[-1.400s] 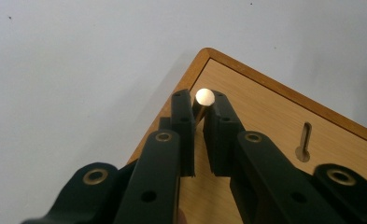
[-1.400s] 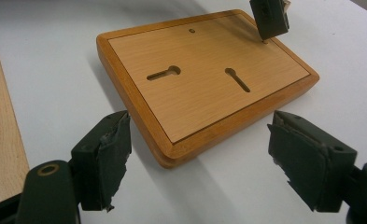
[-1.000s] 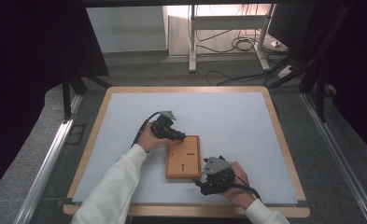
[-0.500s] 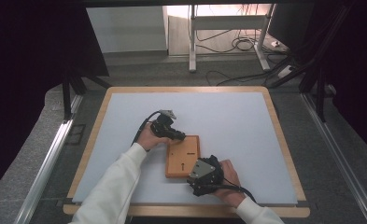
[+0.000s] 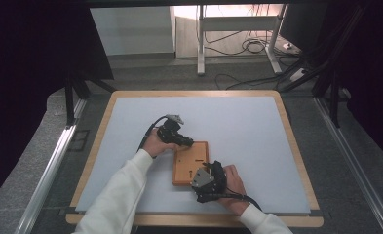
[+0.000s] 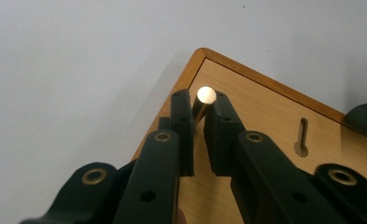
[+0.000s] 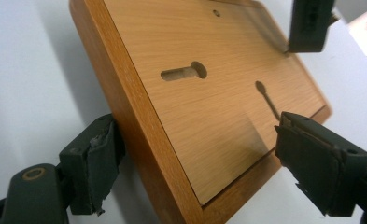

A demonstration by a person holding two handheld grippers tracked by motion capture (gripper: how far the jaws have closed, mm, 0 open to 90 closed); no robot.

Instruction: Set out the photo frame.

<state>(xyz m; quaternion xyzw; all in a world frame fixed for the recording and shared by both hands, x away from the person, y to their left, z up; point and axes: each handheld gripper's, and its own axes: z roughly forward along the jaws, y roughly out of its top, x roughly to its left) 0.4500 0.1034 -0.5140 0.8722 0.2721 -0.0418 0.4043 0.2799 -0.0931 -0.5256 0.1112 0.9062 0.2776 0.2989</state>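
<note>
Pale grey matting covers the table, framed by a wooden rim, with dark curtains to either side and cables on the floor beyond.

Left: my left gripper sits at the far left corner of the board, reaching in from the left. Its jaws are closed on a thin peg, whose round bright end shows just above the pads in the left gripper view. I judge that I hold the peg upright over the corner so it can go into, or come out of, a hole there; the hole itself is hidden behind the jaws.

Centre: the board is a flat wooden panel with a raised rim, lying on the mat near the front edge. Keyhole slots are cut in its face.

Right: my right gripper stands at the board's near right corner. Its jaws have just opened further and now stand wide, one pad outside the long edge, the other near the short edge, with the corner between them and neither pad pressing. I judge this placing lets me clamp the board and steady it while the left works the peg.
</note>
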